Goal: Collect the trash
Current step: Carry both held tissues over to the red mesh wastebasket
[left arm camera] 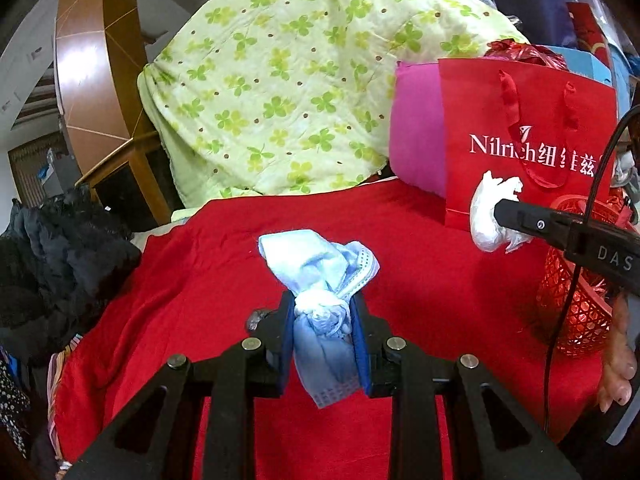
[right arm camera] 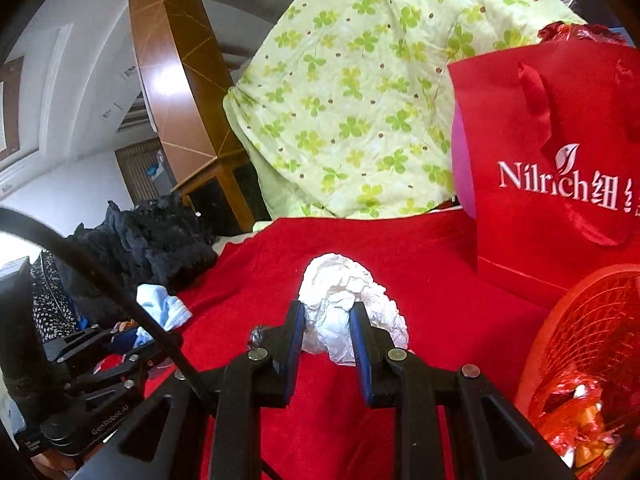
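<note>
Cluttered bedroom, a red cloth is covering the work surface, with a green clover quilt piled at the back and dark clothes heaped at the left edge.

Left gripper, bottom centre of its own view, is clamping a crumpled blue face mask; the wad is sticking out ahead of the blue pads and a tail is hanging down below them, clear of the cloth as far as I can tell. Right gripper, bottom centre of its view, is pinching a crumpled white paper ball, also looking lifted off the cloth.

Going outward: a red mesh basket is sitting at lower right of the right wrist view, shiny red wrappers already lying inside. It is just beside the right gripper, to its right and below. In the left wrist view the same basket is showing at the right edge, well apart from the mask, with the right gripper crossing in between. A red paper gift bag is standing behind the basket, upright.

Judgement: basket looks like the trash bin; the right hand is nearer, so paper probably drops first, with the mask needing a longer swing rightward.
</note>
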Available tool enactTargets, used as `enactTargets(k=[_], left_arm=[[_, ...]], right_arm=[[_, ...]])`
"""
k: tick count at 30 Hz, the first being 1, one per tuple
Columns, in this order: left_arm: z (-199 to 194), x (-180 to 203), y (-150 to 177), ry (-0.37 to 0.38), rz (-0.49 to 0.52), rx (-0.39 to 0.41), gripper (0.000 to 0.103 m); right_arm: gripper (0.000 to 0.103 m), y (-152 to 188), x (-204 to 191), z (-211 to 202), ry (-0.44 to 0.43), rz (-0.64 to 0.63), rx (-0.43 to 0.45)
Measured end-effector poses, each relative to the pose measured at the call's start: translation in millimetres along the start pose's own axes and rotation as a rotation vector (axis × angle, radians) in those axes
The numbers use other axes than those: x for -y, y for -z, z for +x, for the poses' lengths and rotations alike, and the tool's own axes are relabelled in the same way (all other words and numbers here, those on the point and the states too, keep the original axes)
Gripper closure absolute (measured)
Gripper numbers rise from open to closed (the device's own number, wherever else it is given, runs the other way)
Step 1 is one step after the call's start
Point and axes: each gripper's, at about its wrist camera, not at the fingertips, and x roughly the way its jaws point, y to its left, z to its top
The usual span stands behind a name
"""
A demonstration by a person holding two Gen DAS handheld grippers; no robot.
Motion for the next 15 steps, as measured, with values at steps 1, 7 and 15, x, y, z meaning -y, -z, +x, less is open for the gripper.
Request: enactTargets(k=[1,7,15], left_arm=[[0,3,-1,0.002,0.005,0.001,0.075],[-5,15,-6,0.01,0.027,0.009,0.075],[-10,31,-10,0.015,0.053,0.015,0.075]], right_arm=[[0.078,-1,2,-2,-0.002,0.002,0.003],[0.078,-4,11,-16,0.001,0.012,0.03],[0.078,-8,21,-31,0.007,0.022,0.062]])
